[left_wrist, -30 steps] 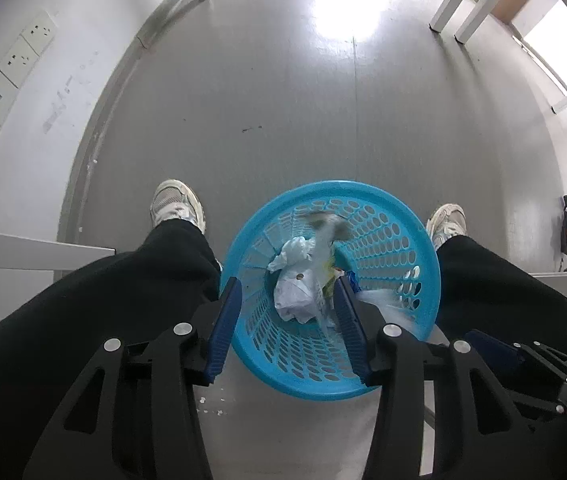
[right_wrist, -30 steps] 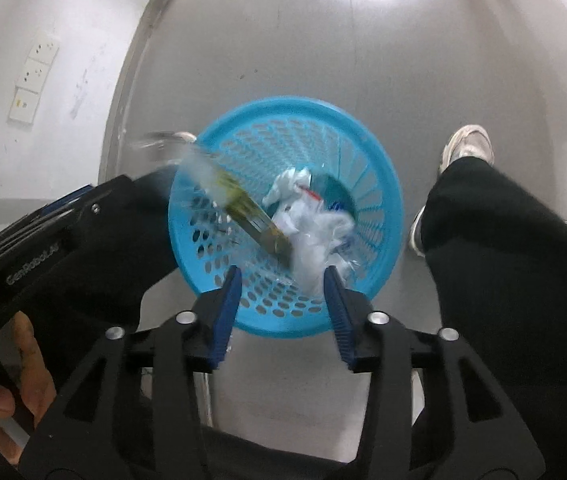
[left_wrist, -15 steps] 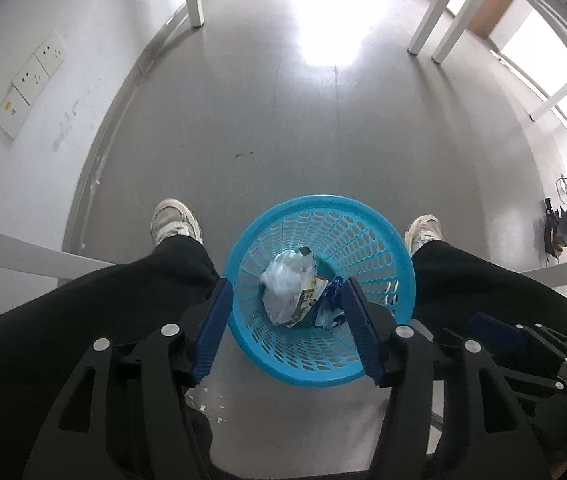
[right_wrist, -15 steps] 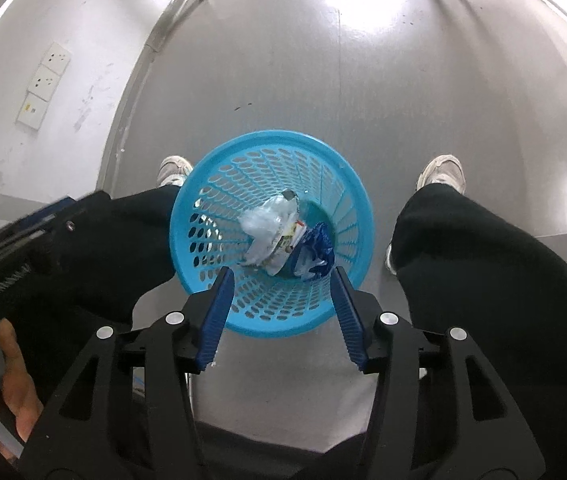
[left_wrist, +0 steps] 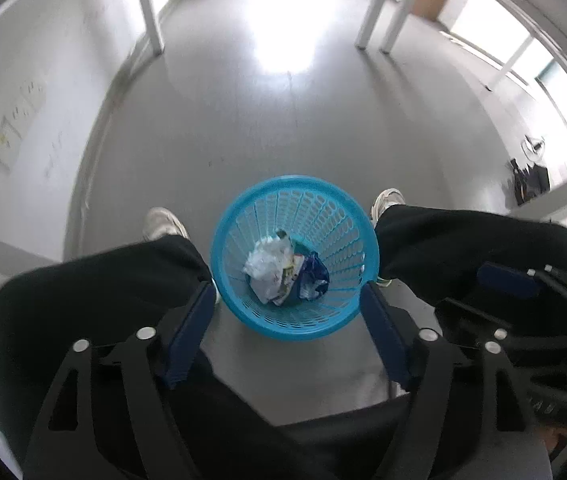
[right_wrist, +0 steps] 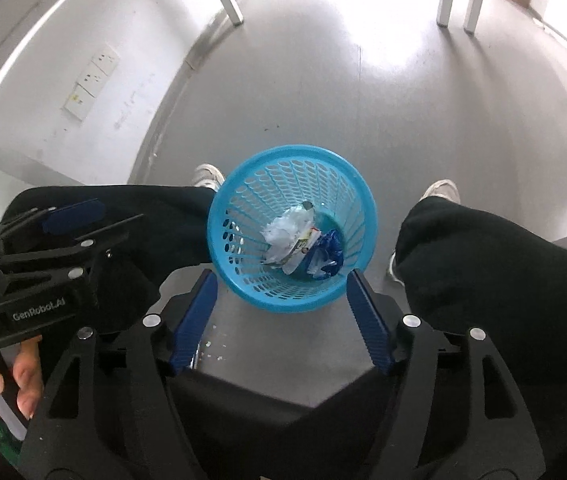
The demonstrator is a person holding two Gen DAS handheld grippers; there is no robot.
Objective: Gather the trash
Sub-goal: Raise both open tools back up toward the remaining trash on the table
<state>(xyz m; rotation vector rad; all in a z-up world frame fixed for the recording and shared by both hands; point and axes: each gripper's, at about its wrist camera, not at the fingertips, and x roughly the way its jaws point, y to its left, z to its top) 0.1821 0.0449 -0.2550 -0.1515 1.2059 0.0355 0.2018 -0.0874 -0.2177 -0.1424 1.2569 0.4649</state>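
Below, blue basket [left_wrist: 295, 256] holds crumpled wrappers [left_wrist: 269, 270]; both claws gaping, empty.

A grey, glossy floor [left_wrist: 283, 128] fills the room, with a bright patch of light reflected near its far end. A white wall [right_wrist: 95, 36] on the left carries a row of pale power sockets [right_wrist: 91, 78], and thin white table legs [left_wrist: 371, 16] stand on the floor further back. The seated person's black trousers [left_wrist: 95, 280] and light sneakers [left_wrist: 163, 224] show at the bottom, and dark cables [left_wrist: 531, 178] lie by the right wall.
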